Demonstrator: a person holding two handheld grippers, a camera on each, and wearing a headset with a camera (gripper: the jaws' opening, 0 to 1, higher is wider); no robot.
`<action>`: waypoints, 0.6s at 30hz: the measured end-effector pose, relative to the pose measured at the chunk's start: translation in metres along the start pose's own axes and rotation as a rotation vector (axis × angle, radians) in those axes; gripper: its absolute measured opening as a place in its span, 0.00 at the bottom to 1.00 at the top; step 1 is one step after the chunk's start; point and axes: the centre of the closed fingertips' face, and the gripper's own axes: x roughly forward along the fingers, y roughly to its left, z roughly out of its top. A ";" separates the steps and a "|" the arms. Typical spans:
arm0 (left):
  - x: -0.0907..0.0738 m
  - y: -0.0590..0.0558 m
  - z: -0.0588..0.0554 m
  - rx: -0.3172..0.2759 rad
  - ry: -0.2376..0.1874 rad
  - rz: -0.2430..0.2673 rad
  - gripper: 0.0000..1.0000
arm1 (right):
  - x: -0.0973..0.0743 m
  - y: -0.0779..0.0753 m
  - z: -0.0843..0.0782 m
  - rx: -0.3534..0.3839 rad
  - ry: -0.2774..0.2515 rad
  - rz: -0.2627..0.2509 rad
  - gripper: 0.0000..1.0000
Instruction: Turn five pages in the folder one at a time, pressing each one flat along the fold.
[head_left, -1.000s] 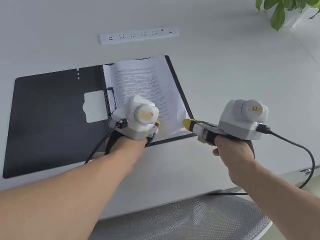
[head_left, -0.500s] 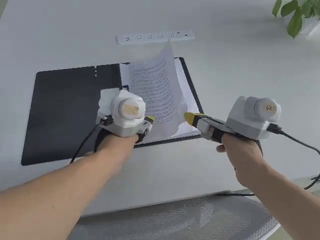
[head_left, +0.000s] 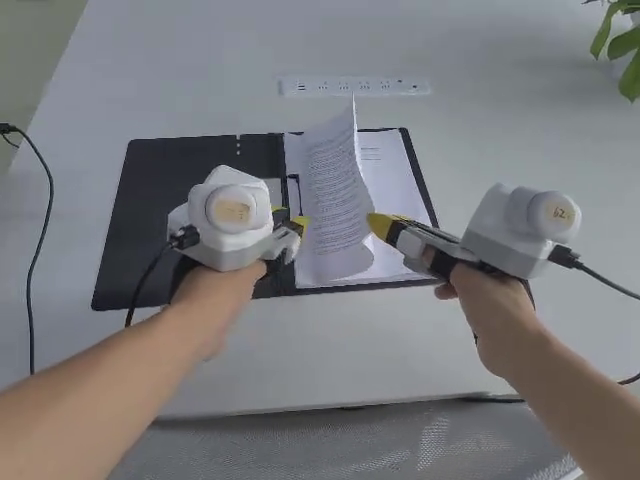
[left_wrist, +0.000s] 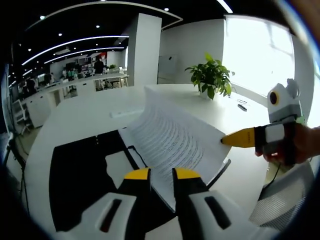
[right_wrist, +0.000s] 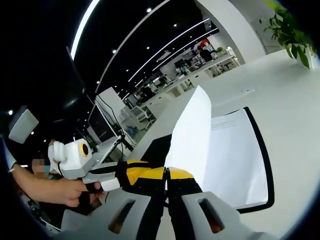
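Observation:
A black folder (head_left: 170, 220) lies open on the white table, with a stack of printed pages (head_left: 395, 190) on its right half. One page (head_left: 335, 200) stands curled up over the fold. My right gripper (head_left: 380, 222) is shut on that page's right edge; in the right gripper view its yellow tips (right_wrist: 166, 176) meet at the foot of the page (right_wrist: 192, 130). My left gripper (head_left: 290, 225) hovers at the page's lower left by the fold. In the left gripper view its jaws (left_wrist: 162, 175) stand a little apart, with the page's (left_wrist: 175, 140) lower edge in front of them.
A white power strip (head_left: 355, 87) lies behind the folder. A black cable (head_left: 35, 250) runs along the table's left side. A potted plant (head_left: 620, 40) stands at the far right. A grey mesh chair (head_left: 350, 445) sits below the table's near edge.
The right gripper has lifted the page's right edge up and leftward, so the flat page now stands over the fold. The left gripper has moved left, off the page, towards the fold.

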 end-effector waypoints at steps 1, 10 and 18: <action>-0.004 0.002 0.001 -0.009 -0.009 0.003 0.15 | 0.002 0.004 0.000 -0.004 -0.001 0.010 0.00; -0.044 0.031 -0.005 -0.037 -0.041 0.057 0.14 | 0.025 0.043 -0.004 -0.032 0.022 0.090 0.00; -0.074 0.055 -0.013 -0.061 -0.058 0.107 0.15 | 0.051 0.072 -0.021 -0.043 0.067 0.140 0.00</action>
